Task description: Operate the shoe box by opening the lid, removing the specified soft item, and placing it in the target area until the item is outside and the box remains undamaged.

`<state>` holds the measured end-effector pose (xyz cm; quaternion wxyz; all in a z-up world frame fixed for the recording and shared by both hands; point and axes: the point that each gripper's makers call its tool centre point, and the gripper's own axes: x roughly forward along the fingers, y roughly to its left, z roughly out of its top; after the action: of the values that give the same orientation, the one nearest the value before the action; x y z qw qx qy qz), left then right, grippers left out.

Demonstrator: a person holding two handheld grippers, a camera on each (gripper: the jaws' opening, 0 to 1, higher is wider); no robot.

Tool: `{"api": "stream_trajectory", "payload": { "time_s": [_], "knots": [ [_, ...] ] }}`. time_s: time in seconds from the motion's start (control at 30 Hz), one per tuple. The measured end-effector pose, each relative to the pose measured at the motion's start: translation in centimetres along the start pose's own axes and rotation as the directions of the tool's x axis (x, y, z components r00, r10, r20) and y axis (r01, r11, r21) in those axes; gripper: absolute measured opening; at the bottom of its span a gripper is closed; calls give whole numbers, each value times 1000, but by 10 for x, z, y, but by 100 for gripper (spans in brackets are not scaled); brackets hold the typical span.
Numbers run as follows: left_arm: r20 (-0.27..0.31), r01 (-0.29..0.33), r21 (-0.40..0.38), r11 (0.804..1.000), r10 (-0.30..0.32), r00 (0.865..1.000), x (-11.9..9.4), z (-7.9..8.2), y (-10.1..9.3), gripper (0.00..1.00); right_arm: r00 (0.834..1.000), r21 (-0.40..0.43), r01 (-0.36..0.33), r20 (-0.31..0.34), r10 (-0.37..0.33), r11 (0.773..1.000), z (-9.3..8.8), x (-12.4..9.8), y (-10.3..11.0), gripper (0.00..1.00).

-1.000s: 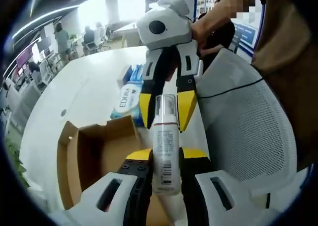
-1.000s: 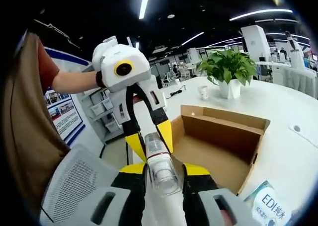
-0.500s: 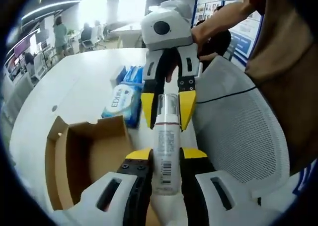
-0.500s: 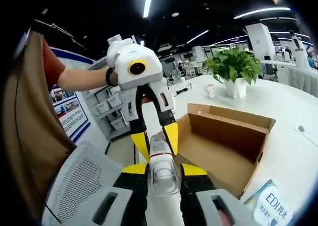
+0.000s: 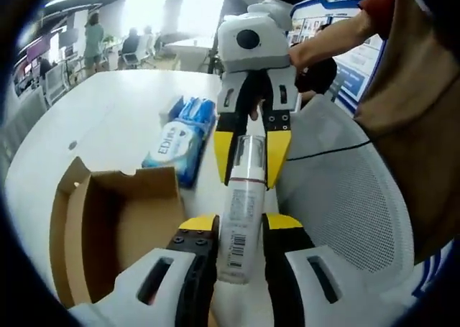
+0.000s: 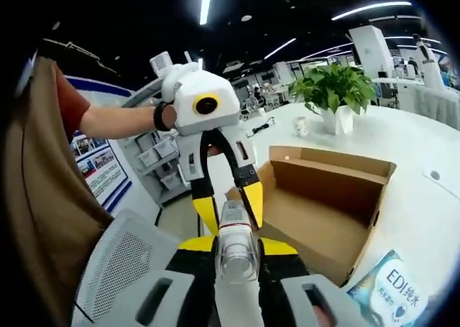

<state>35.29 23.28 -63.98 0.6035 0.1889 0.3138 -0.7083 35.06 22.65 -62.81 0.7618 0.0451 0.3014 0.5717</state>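
Both of your tongs meet on one pump bottle above the white worktop [image 5: 108, 126], beside the open shoe box.

The cardboard shoe box [image 5: 108, 226] sits on the worktop with its lid off and its brown inside showing; in the right gripper view it lies to the right of the bottle. A mesh-backed office chair [image 5: 345, 197] stands just beside the worktop's edge. A blue-and-white wet-wipes pack [image 5: 176, 140] lies on the worktop just beyond the box, and a potted plant [image 6: 330, 90] stands farther back. Your left tongs [image 5: 239, 223] are pinching the pump bottle [image 5: 241, 212] at its body; your right tongs [image 6: 237, 251] are clamped on its clear cap end, so the bottle is outside the box, held in the air between them.
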Motion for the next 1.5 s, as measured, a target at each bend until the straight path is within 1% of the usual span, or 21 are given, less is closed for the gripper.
{"api": "stream_trajectory", "payload": {
  "time_s": [0.13,0.3,0.4,0.47,0.53,0.6,0.7,0.8,0.83,0.9,0.97,1.0,1.07,1.1,1.13,1.23,1.33,1.5],
  "knots": [
    [5,-9,3,1000,9,1000,0,3,-1,26,1000,14,-3,-2,3,1000,-3,-2,1,17],
    [29,-17,0,1000,17,999,-7,6,-2,33,1000,38,12,-6,-12,999,-10,-7,-1,17],
    [50,-54,-22,998,55,997,-13,3,1,36,999,60,32,-1,-32,998,-14,-13,-5,17],
    [67,-82,-36,996,84,994,-16,1,5,41,999,70,41,2,-41,997,-16,-17,-7,17],
    [82,-113,-58,992,118,990,-21,-3,9,44,998,86,56,7,-56,995,-18,-22,-11,17],
    [97,-160,-91,983,169,981,-26,-7,15,47,997,101,68,14,-70,993,-21,-28,-14,17],
    [124,-207,-131,970,223,967,-32,-10,22,51,995,123,89,26,-92,988,-22,-37,-17,17],
    [132,-250,-171,953,274,953,-37,-18,26,53,994,143,103,32,-108,984,-25,-45,-22,17],
    [133,-271,-185,945,298,945,-39,-22,29,54,993,145,107,32,-113,984,-26,-47,-22,17],
    [141,-290,-203,935,321,937,-41,-25,30,56,992,155,116,33,-122,981,-28,-51,-23,17],
    [147,-323,-241,915,364,920,-44,-29,35,58,991,163,122,36,-130,979,-30,-55,-24,17],
    [155,-341,-274,899,392,907,-45,-31,38,59,990,166,127,35,-135,978,-31,-57,-25,17],
    [161,-361,-294,885,418,894,-47,-34,40,61,989,169,137,34,-145,976,-34,-60,-26,17],
    [160,-379,-319,869,443,882,-47,-37,43,61,988,176,140,36,-148,974,-35,-63,-26,17],
    [161,-381,-326,865,448,880,-47,-39,43,62,988,181,142,38,-151,973,-36,-65,-27,17],
    [163,-393,-357,847,471,867,-47,-44,43,63,985,187,155,40,-165,970,-37,-71,-28,17],
    [171,-387,-388,836,478,862,-46,-47,40,63,983,190,169,40,-180,967,-37,-82,-32,17],
    [173,-367,-404,838,464,869,-41,-49,34,62,978,180,197,34,-206,964,-33,-98,-40,17]
  ]
}}
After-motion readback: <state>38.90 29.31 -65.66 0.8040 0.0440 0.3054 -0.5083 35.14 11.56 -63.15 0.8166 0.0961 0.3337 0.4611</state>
